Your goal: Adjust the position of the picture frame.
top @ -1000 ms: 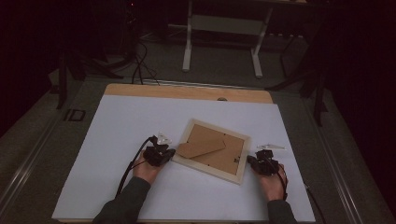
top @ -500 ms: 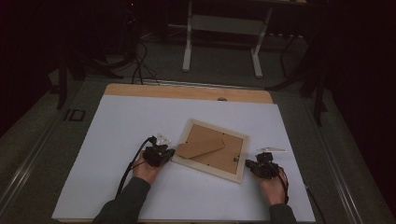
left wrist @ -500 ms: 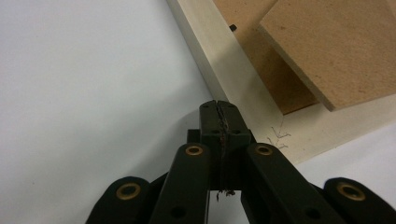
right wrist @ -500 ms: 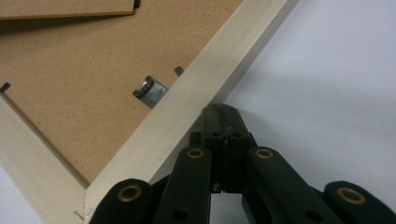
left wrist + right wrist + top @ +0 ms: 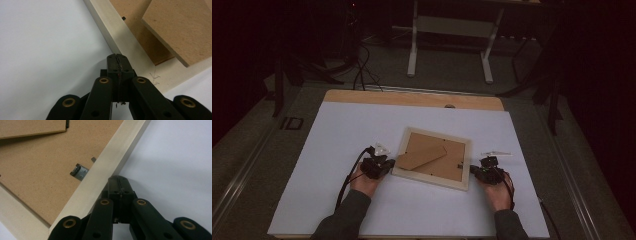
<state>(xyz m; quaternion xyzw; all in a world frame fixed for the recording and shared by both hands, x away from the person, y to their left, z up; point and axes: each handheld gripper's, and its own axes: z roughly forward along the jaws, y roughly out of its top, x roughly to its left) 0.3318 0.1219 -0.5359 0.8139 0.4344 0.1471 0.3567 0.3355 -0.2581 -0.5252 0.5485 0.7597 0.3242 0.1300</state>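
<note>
We see the right gripper (image 5: pixel 119 180) with jaws pressed together, tips against the pale wooden rim of the picture frame (image 5: pixel 112 162). A metal clip (image 5: pixel 79 172) sits on its brown backing; white surface (image 5: pixel 175 165) beyond.

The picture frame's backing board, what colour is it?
Brown, like fibreboard; the backing board shows best in the right gripper view.

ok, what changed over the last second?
Little. The right gripper slid in toward the picture frame and now sits against its right edge, jaws shut. The left gripper stayed shut at the frame's left edge. The frame, face down on the white sheet, hasn't visibly shifted.
</note>
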